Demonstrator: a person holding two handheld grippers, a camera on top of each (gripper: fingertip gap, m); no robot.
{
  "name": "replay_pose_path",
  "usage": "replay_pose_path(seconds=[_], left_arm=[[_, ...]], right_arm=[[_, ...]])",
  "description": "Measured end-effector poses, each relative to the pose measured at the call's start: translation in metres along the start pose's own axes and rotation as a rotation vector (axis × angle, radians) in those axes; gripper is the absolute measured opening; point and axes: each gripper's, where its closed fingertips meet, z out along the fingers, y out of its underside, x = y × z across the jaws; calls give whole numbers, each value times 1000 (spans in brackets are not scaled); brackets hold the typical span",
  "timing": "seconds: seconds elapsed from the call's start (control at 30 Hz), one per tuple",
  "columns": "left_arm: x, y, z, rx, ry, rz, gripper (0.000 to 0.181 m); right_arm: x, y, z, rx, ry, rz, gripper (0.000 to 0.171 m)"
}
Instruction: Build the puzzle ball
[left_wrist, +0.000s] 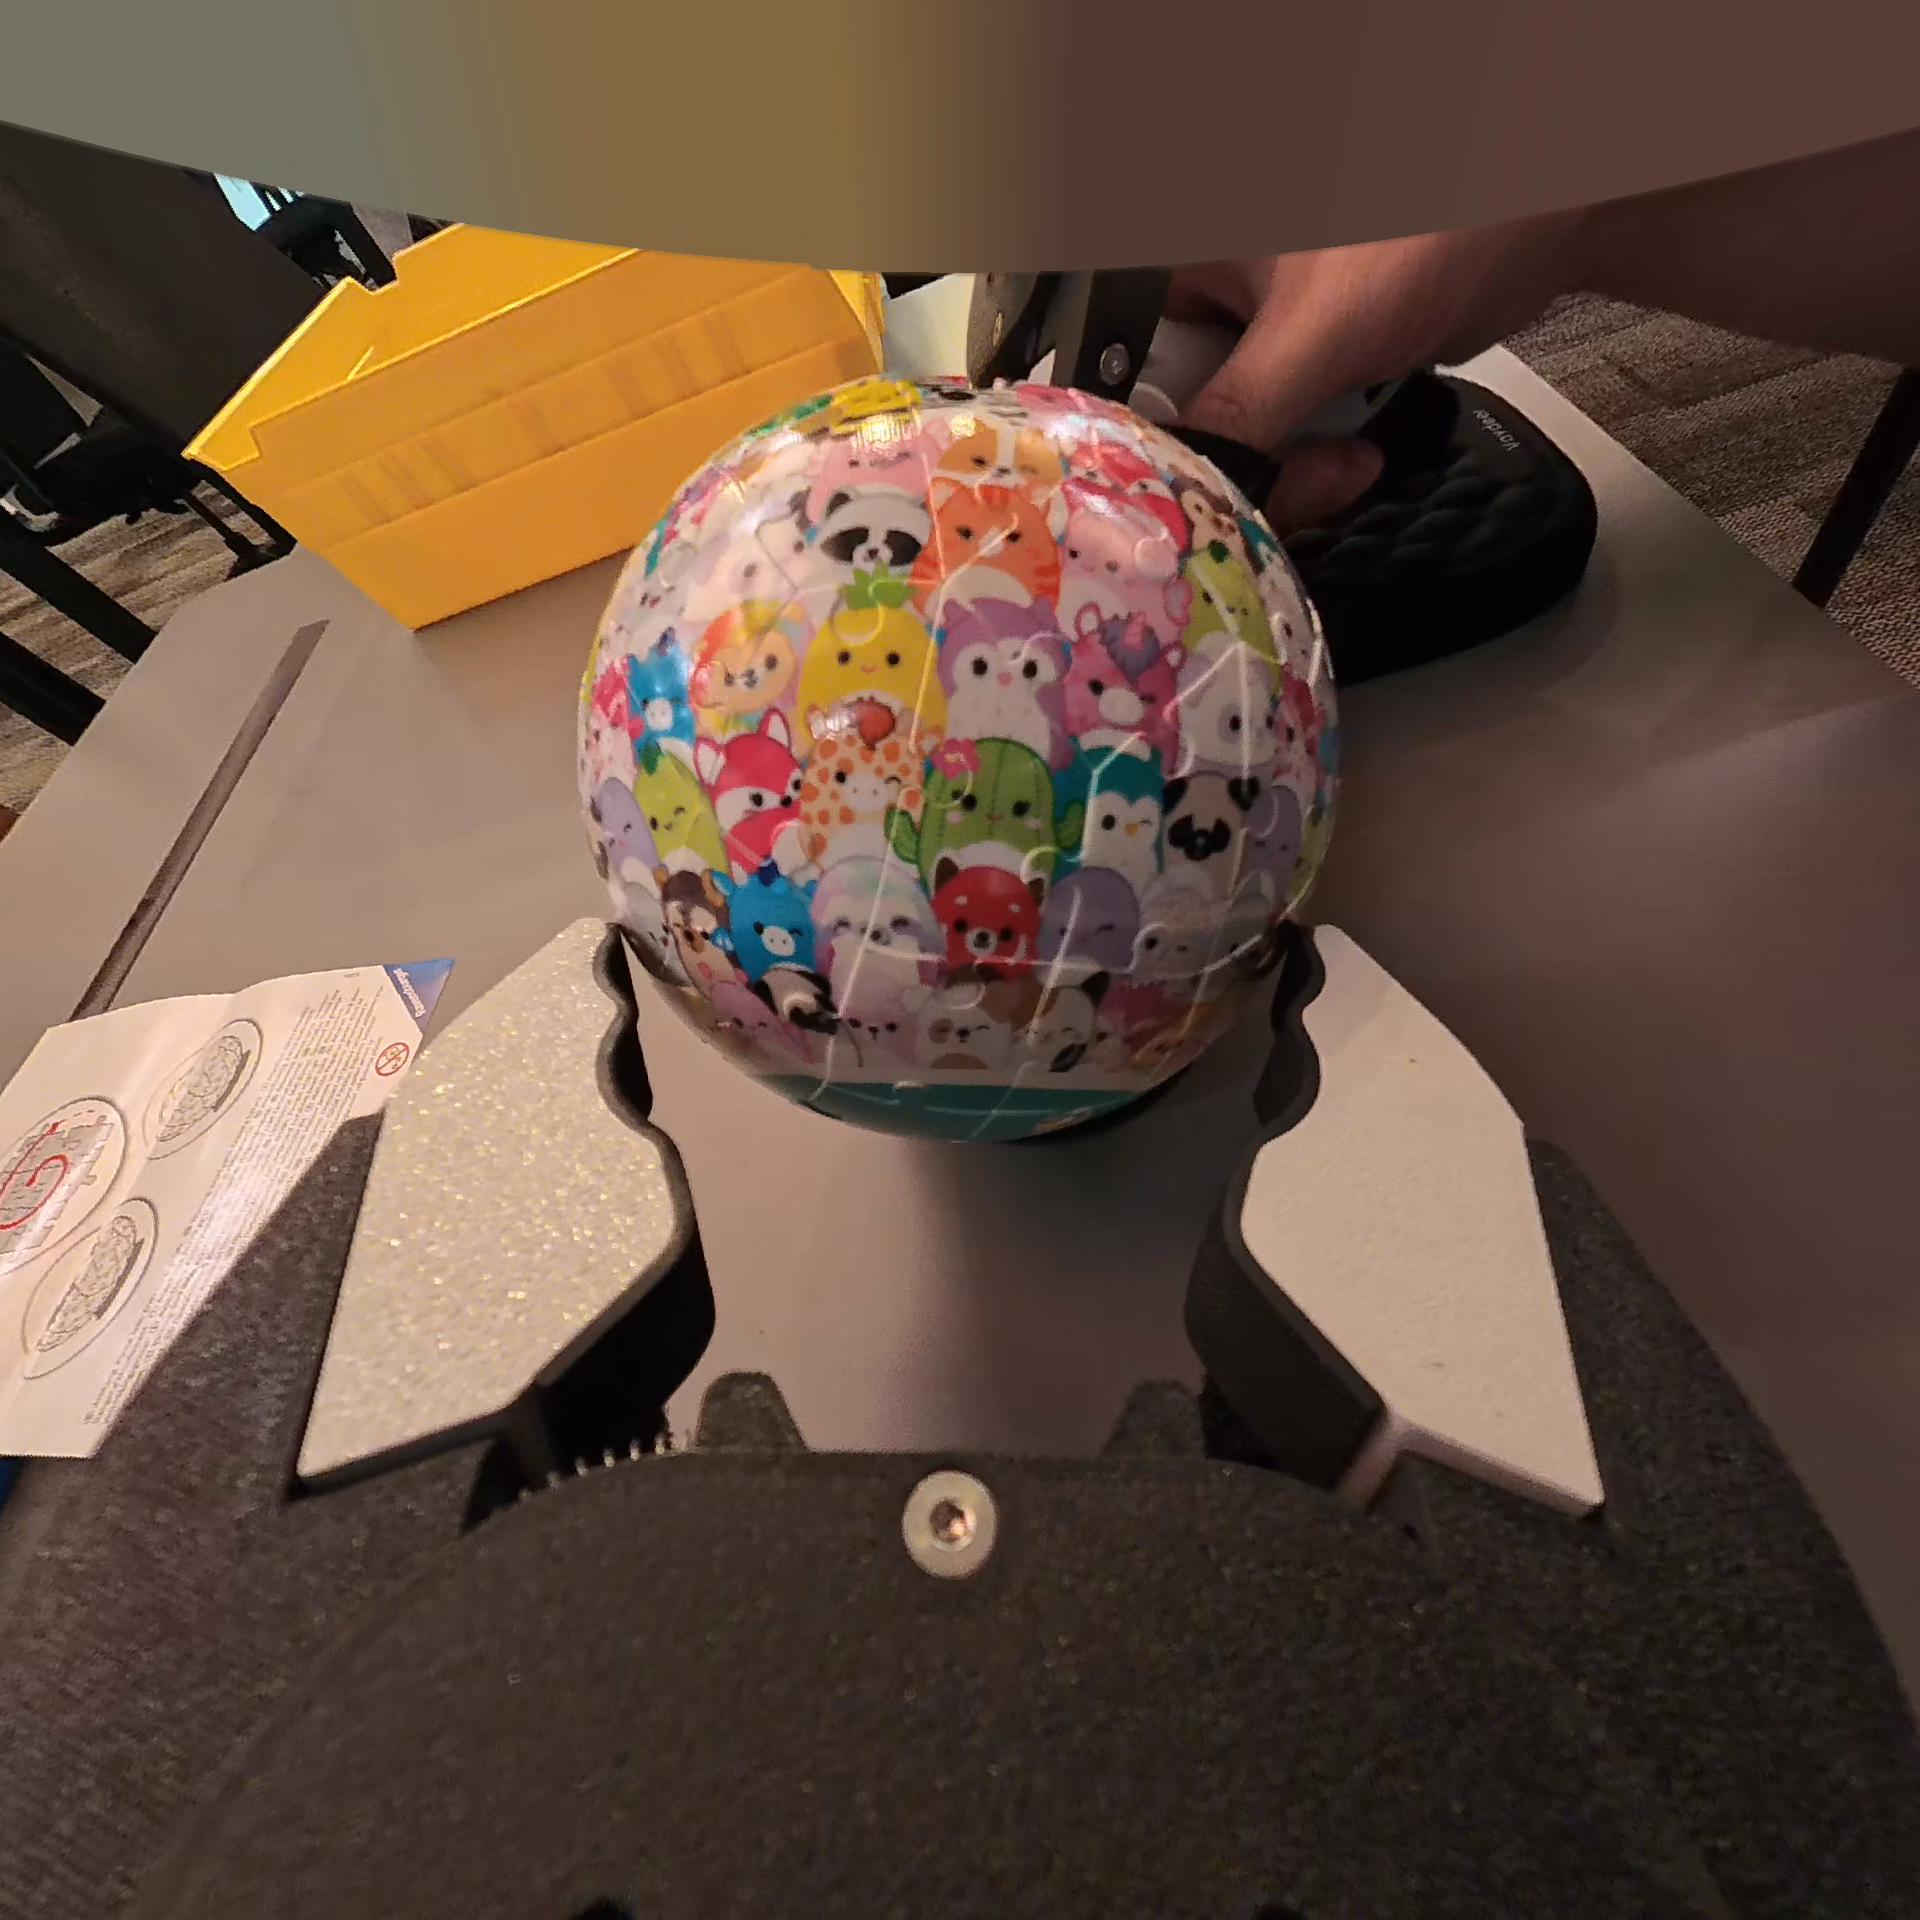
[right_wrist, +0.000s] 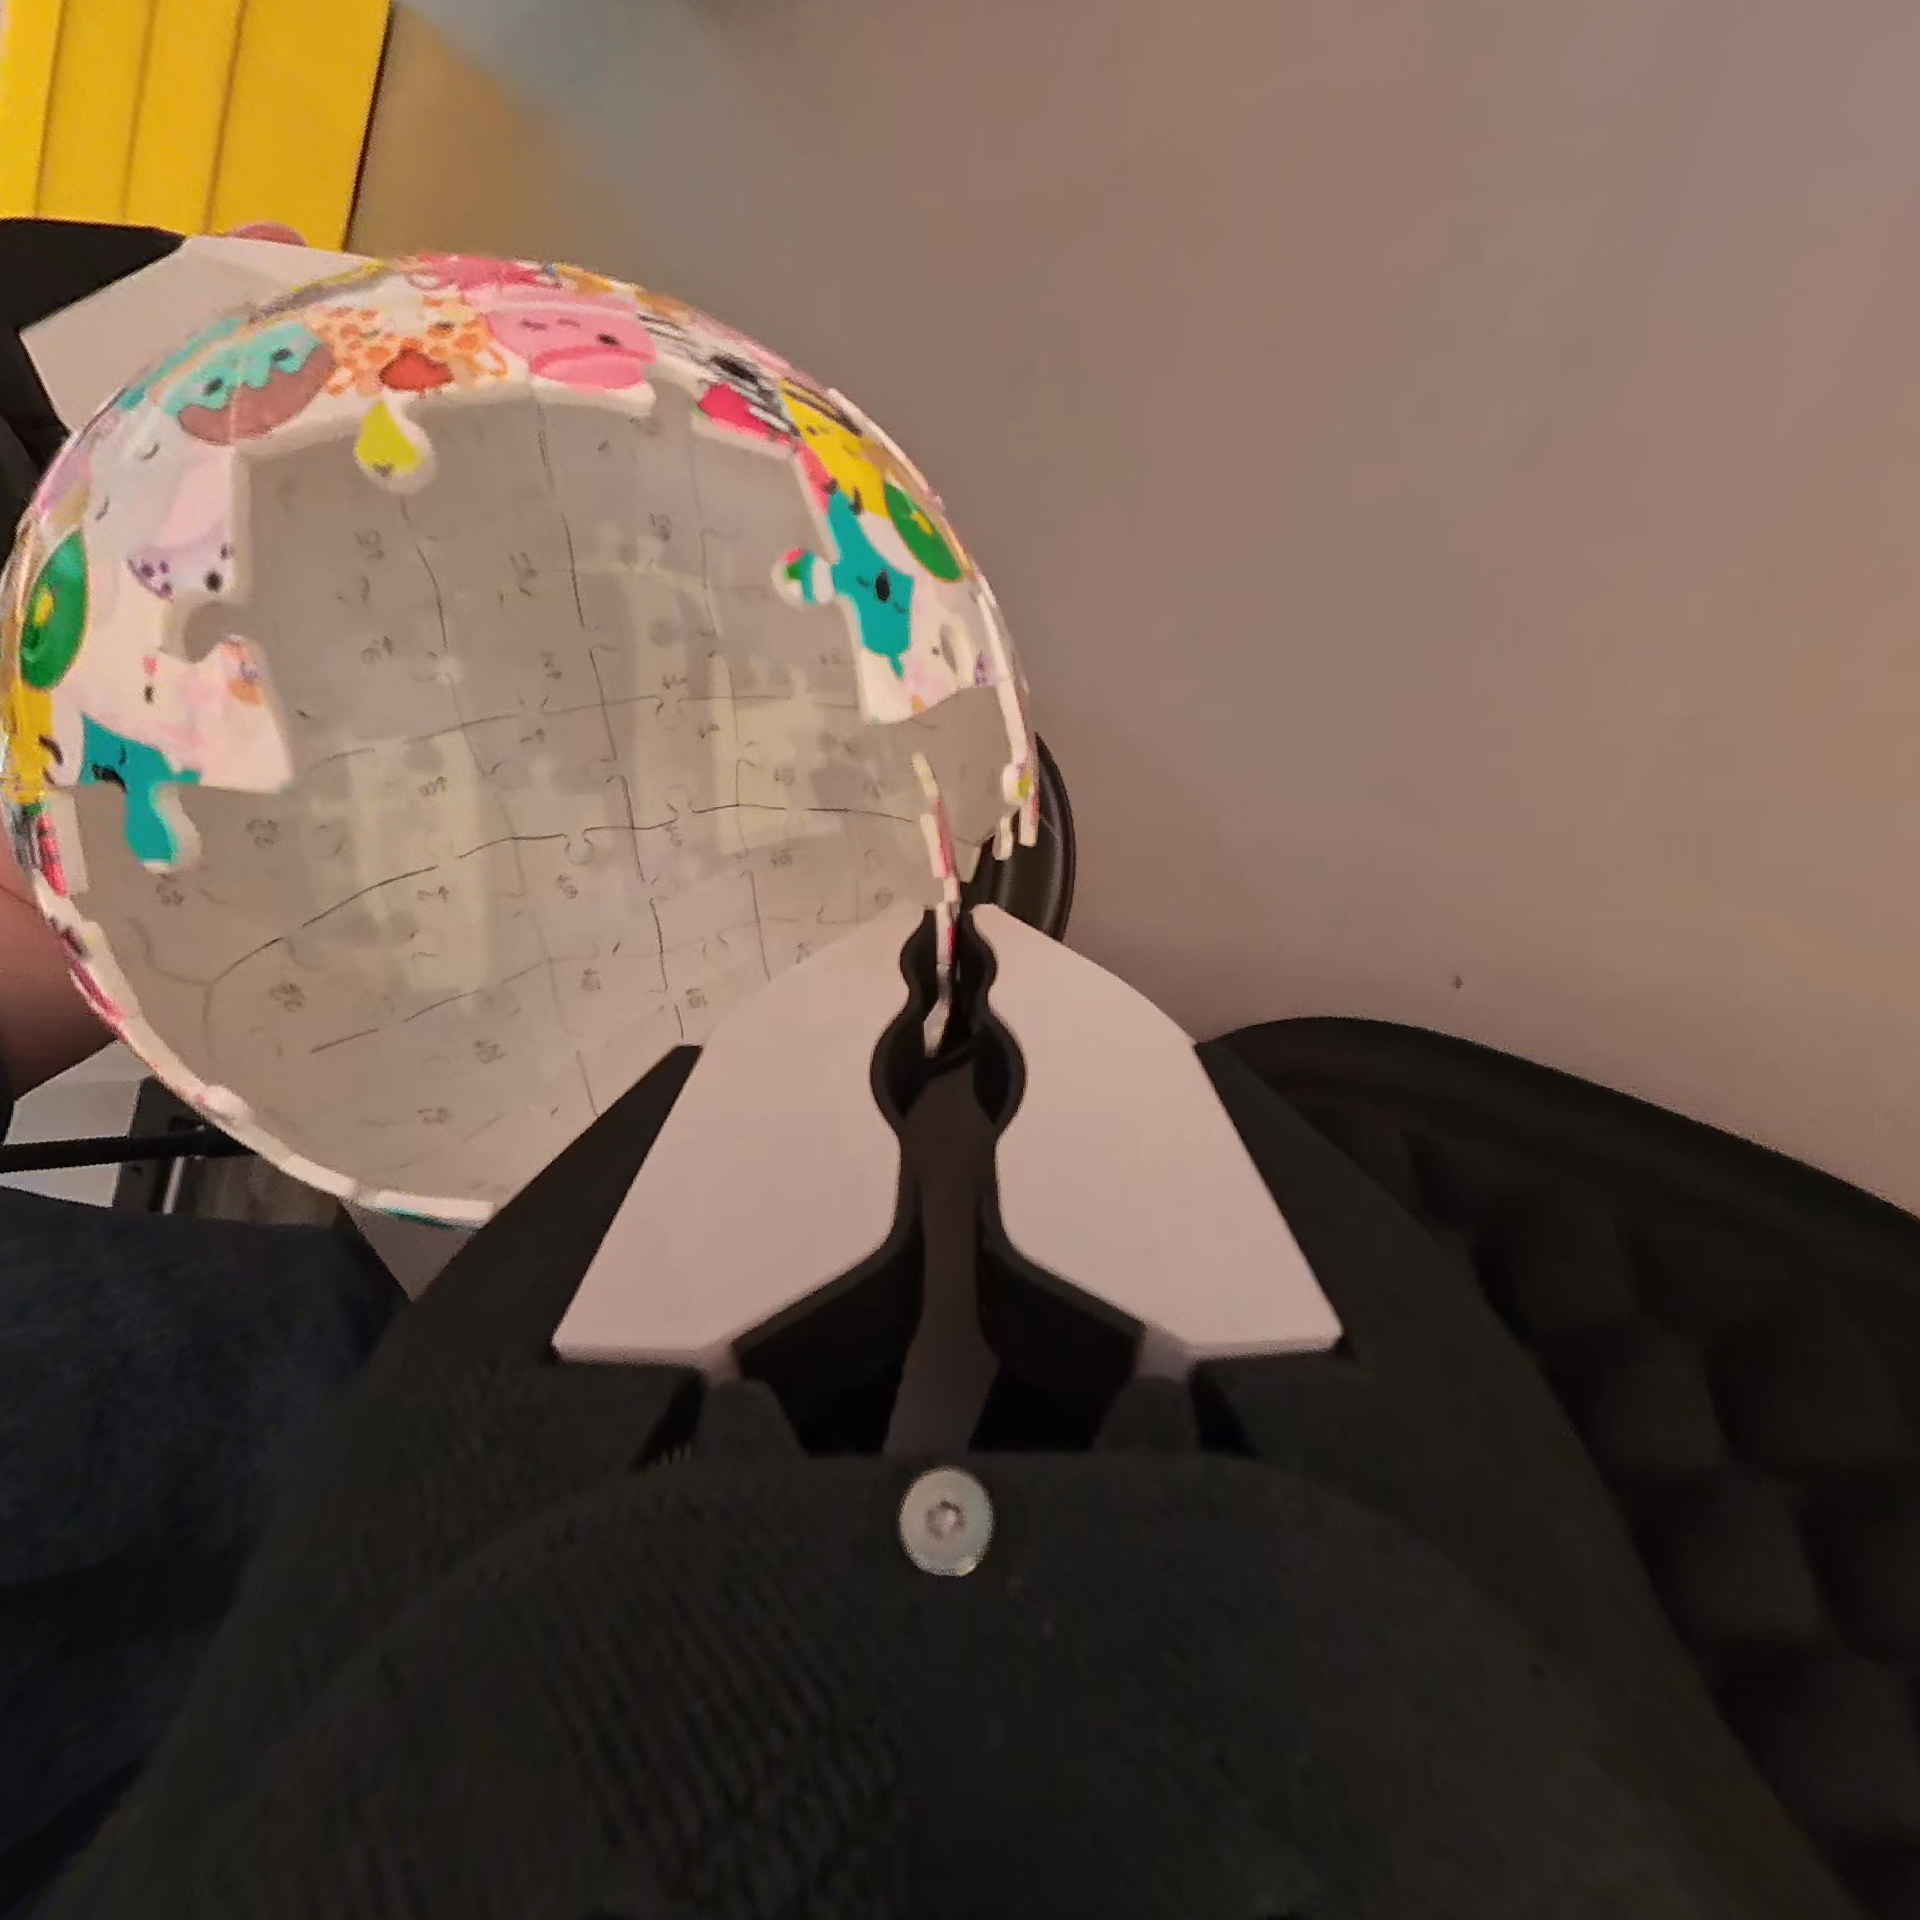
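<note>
looking at the puzzle ball (left_wrist: 961, 748) from the left hand-held gripper (left_wrist: 961, 961), the front is all filled in with bright animals. from the right hand-held gripper (right_wrist: 951, 935), a big hole still shows the grey inside, so many pieces are left. the left one is spread wide around the bottom of the ball, which sits on the counter (left_wrist: 1558, 831) right in front of it. the right one is tipped sideways, pinching a thin puzzle piece (right_wrist: 943, 883) at the edge of the hole.

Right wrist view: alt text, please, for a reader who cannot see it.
The right gripper has its jaws shut on a puzzle piece at the edge of a large gap in the puzzle ball. Through the gap the ball's pale inside shows. A yellow bin is behind.
</note>
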Motion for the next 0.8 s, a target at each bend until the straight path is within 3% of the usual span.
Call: replay_pose_path(seconds=[0.23, 0.8], left_arm=[[0, 0, 0, 1, 2, -2, 116], [-2, -4, -8, 24, -7, -31, 116]], right_arm=[[4, 0, -2, -20, 57, -39, 6], [-2, -3, -29, 118, -68, 94, 4]])
